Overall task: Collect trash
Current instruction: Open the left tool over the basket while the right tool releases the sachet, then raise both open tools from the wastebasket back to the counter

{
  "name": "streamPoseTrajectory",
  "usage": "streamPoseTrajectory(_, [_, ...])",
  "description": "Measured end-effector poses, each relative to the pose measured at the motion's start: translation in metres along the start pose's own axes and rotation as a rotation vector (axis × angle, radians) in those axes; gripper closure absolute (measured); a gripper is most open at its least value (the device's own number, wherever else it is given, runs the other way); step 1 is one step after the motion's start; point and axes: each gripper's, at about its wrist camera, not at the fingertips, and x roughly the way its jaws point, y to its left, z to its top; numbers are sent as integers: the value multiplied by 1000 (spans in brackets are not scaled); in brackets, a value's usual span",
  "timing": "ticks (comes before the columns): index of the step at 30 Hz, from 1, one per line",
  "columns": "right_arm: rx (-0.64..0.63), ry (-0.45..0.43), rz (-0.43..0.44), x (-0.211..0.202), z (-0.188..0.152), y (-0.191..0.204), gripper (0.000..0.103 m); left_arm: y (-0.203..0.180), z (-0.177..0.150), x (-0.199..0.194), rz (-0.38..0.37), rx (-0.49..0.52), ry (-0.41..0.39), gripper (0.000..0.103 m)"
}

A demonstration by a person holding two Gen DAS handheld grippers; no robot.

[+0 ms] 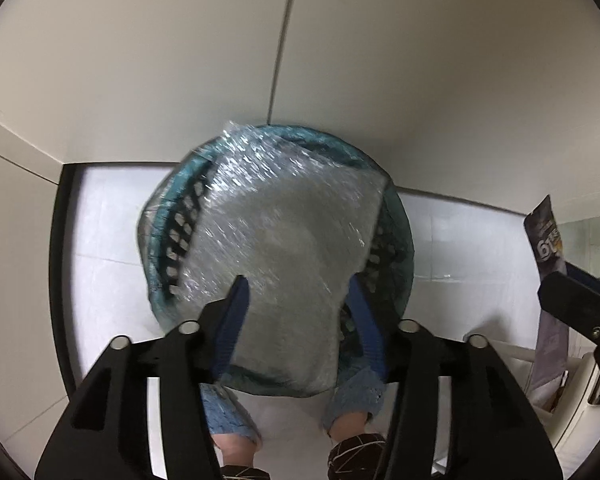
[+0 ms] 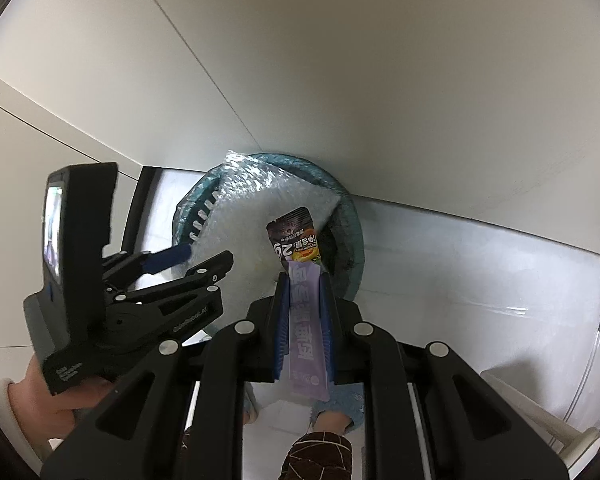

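**Bubble wrap over the bin, packet still gripped**

In the left wrist view the left gripper (image 1: 296,300) fills the lower half of the frame, its blue fingers (image 1: 236,320) spread well apart on either side of a sheet of bubble wrap (image 1: 276,240). The pads do not seem to press on the wrap; blur makes it hard to say whether the sheet touches them. The wrap lies across the mouth of a round teal bin (image 1: 400,240) in the centre of the frame, covering most of the opening, so what is inside the bin cannot be seen. Only slotted strips of the bin wall show at the left and right. Below the bin, blue slippers (image 1: 228,412) are partly hidden by the gripper body.

In the right wrist view the right gripper (image 2: 304,276) sits at lower centre, its jaws nearly closed on a purple snack packet (image 2: 306,320). The packet's dark printed end sticks out past the fingertips and hangs over the bin's right side; its print is reversed and hard to read. The left gripper appears at centre left, held by a hand (image 2: 56,400) cut off at the lower left edge. White panels (image 2: 340,80) fill the upper frame, a pale floor (image 2: 480,280) the right.
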Motion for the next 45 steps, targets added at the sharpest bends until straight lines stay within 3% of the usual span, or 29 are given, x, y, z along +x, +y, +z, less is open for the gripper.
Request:
streamPoseTrajectory(4, [-25,0,6,5,5,8,89,15,1,-4,27,-45,-20,25])
streamPoseTrajectory(10, [-45,-17,11,14,11,19,89,37,0,-17,31,-85,-54,11])
streamPoseTrajectory(22, [-50,-33,38,40,26,45,87,81,-6,-34,40,-123,-65,6])
streamPoseTrajectory(30, [-71,3,-3,63,22,57,84,95,-10,-33,48,-142,-61,6])
streamPoseTrajectory(31, [-72,5,-7,64,21,57,82,94,-9,-33,45,-145,-62,6])
streamPoseTrajectory(34, [-58,-1,-28,70,18,56,60,99,-9,-34,46,-146,-63,6])
streamPoseTrajectory(36, [-47,0,-29,72,17,54,57,99,-10,-32,50,-148,-56,6])
streamPoseTrajectory(40, [-35,-10,-38,72,15,51,39,99,-12,-27,58,-145,-40,6])
streamPoseTrajectory(45, [-9,-32,-61,69,11,47,23,95,-14,-23,62,-134,-27,6])
